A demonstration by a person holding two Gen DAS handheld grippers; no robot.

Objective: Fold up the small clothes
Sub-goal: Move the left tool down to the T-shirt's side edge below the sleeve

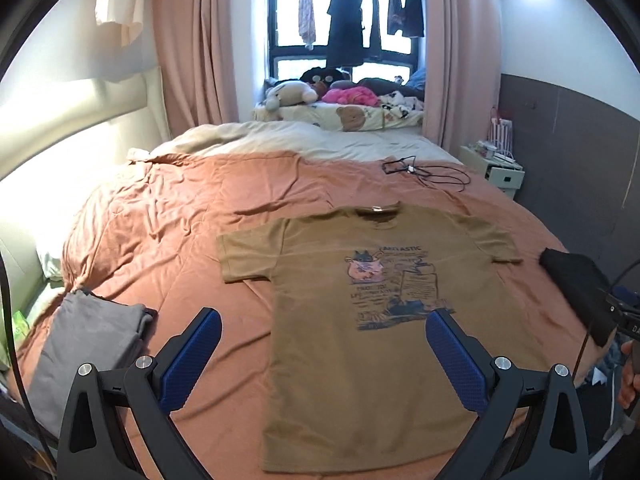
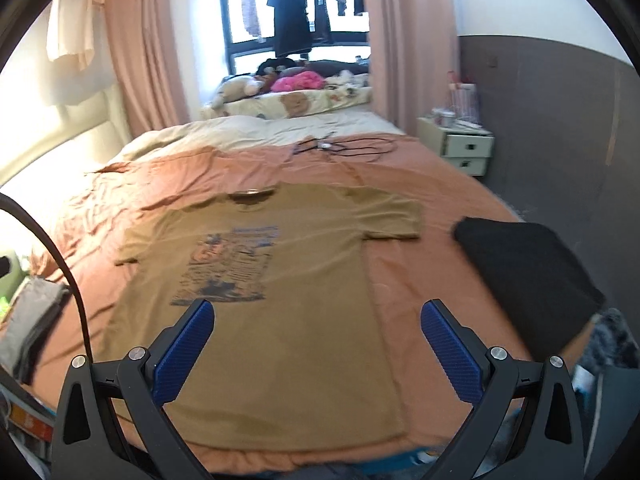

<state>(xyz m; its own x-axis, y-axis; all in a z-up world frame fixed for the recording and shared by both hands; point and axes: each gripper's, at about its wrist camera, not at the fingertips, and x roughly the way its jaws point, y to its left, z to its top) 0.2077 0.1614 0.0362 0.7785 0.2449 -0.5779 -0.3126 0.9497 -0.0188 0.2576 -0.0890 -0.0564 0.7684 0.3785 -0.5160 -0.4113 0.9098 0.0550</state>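
Observation:
A tan T-shirt (image 1: 360, 340) with a blue print lies flat and face up on the orange bedspread (image 1: 160, 220), collar away from me, both sleeves spread. It also shows in the right wrist view (image 2: 288, 320). My left gripper (image 1: 324, 320) is open and empty, held above the shirt's lower left part. My right gripper (image 2: 318, 312) is open and empty, held above the shirt's lower right part.
A folded grey garment (image 1: 84, 344) lies at the bed's left edge. A folded black garment (image 2: 528, 276) lies at the right edge. Black cables (image 1: 424, 172) lie on the bed's far part. A nightstand (image 2: 460, 144) stands at the right.

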